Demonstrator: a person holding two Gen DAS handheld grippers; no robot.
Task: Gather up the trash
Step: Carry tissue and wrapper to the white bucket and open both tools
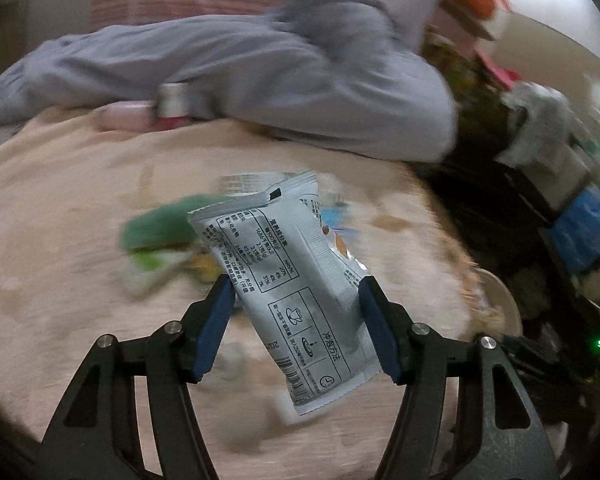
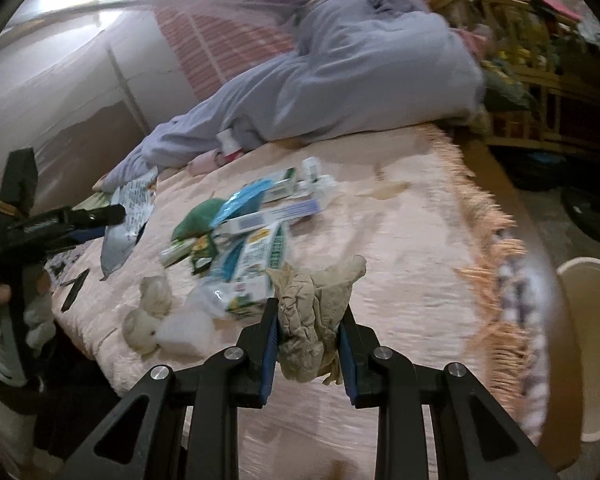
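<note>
Between your left gripper (image 1: pixel 296 292) jaws a grey sachet (image 1: pixel 300 280) is clamped, long axis slanting away up-left. Only the right view shows your right gripper (image 2: pixel 310 336) shut on crumpled tissue (image 2: pixel 314 312), above a peach bedspread (image 2: pixel 400 264) strewn with wrappers (image 2: pixel 256 236), a bin (image 2: pixel 592 344) alongside.

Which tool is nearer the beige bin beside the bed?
Right. The right tool, clamping crumpled paper, is near the bin; the left tool, with the packet, is across the bed.

Two claws (image 1: pixel 296 312) (image 2: pixel 310 338); one silver packet (image 1: pixel 296 280); one crumpled tissue (image 2: pixel 312 312).
</note>
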